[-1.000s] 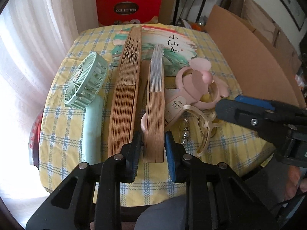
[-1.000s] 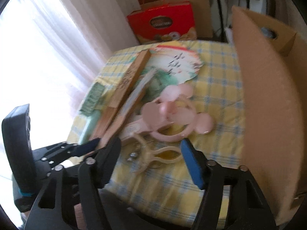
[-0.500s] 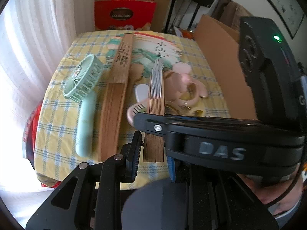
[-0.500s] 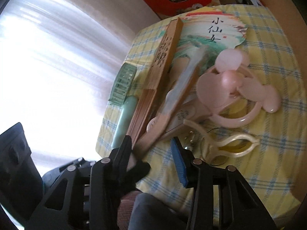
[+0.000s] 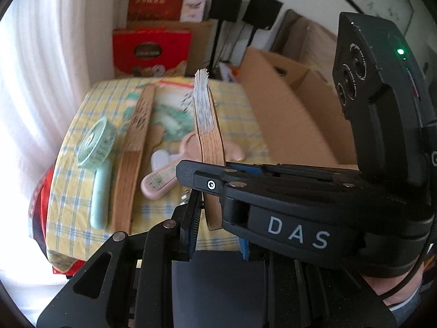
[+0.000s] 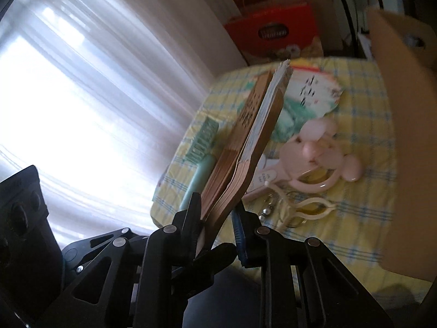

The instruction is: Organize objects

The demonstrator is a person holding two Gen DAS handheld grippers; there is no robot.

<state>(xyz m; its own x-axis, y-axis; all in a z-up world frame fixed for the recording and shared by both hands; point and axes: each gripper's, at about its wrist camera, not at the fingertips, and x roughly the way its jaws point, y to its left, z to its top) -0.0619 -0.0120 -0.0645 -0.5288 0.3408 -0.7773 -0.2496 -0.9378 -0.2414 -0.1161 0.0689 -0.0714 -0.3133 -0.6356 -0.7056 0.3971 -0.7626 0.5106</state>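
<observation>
My left gripper (image 5: pixel 217 218) is shut on the base of a folded wooden fan with white paper edges (image 5: pixel 207 134), lifted off the table and pointing away. My right gripper (image 6: pixel 218 218) also closes around the fan's base (image 6: pixel 254 147); its body crosses the left wrist view (image 5: pixel 273 191). A second folded wooden fan (image 5: pixel 131 164), a green handheld fan (image 5: pixel 95 142), a pink handheld fan (image 6: pixel 314 153) and a painted round fan (image 6: pixel 308 95) lie on the yellow checked tablecloth (image 5: pixel 71 218).
A cream clip with metal beads (image 6: pixel 297 205) lies at the table's near edge. An open cardboard box (image 5: pixel 289 120) stands right of the table. Red gift boxes (image 5: pixel 150 49) are behind it. A white curtain (image 6: pixel 82 95) hangs at the left.
The small folded fan has been lifted off the table by my left gripper. My right gripper swung in from the right and closed on the same fan's base.
</observation>
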